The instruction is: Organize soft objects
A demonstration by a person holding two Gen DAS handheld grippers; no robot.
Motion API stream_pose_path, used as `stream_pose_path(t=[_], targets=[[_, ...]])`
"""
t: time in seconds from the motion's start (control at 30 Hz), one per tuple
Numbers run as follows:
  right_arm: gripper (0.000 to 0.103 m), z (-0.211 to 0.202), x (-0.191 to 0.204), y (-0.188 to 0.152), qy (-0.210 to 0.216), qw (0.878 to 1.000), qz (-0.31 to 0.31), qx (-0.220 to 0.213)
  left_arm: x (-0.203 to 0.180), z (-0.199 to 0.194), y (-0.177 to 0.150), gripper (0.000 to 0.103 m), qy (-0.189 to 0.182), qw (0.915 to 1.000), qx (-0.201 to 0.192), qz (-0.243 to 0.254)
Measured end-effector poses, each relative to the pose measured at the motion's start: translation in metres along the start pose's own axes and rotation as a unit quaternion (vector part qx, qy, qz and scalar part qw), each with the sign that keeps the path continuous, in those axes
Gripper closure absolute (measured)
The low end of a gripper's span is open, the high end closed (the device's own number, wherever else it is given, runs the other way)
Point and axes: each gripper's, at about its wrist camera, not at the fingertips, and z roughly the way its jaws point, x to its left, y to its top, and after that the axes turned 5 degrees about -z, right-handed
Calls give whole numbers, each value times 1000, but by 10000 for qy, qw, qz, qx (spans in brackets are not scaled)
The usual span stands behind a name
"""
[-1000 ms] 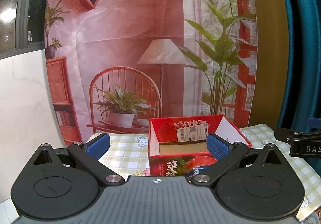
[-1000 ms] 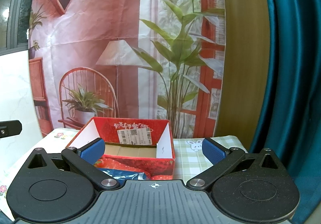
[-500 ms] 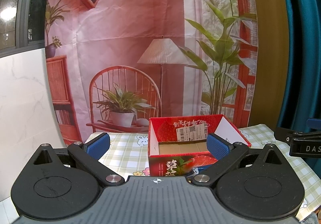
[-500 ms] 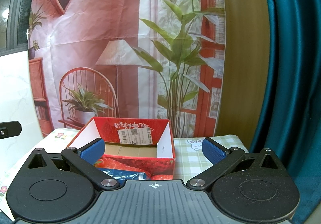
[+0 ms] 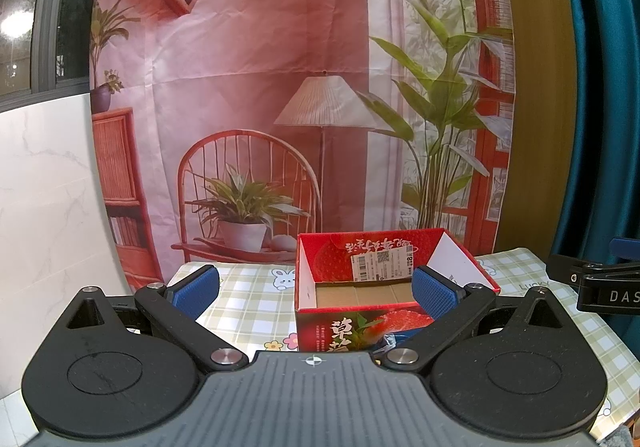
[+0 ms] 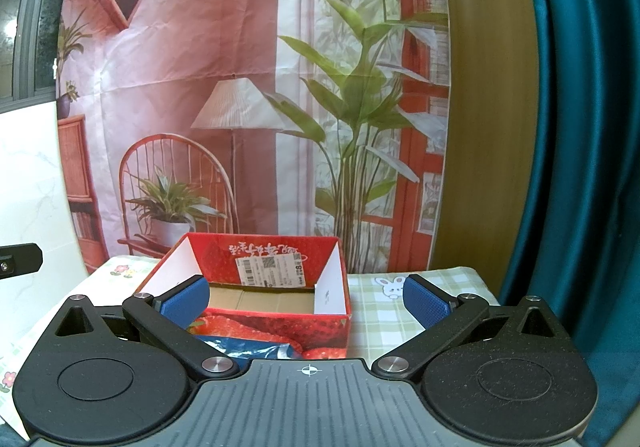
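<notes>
Printed backdrop (image 5: 248, 95) showing lamp, wicker chair, potted plants, hanging behind desk (image 5: 248, 295). Green checked cloth with bunny prints (image 6: 390, 285) covering desk. Teal curtain (image 6: 580, 127) hanging right of backdrop, wood panel (image 6: 484, 107) standing between them. White marble-look wall (image 5: 44, 187) and dark window (image 5: 36, 7) sitting left of backdrop.

Even, bright indoor light; sharp focus throughout. A lamp's glare spots the dark window (image 5: 16, 23) far left. Fisheye bends the edges.
</notes>
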Motion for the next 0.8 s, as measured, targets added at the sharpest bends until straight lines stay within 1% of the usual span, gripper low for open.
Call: stream_pose_path(t=[0.8], targets=[[0, 2, -1, 1, 11, 10000, 24, 12, -1, 1, -2, 0, -38, 10000, 42, -11]])
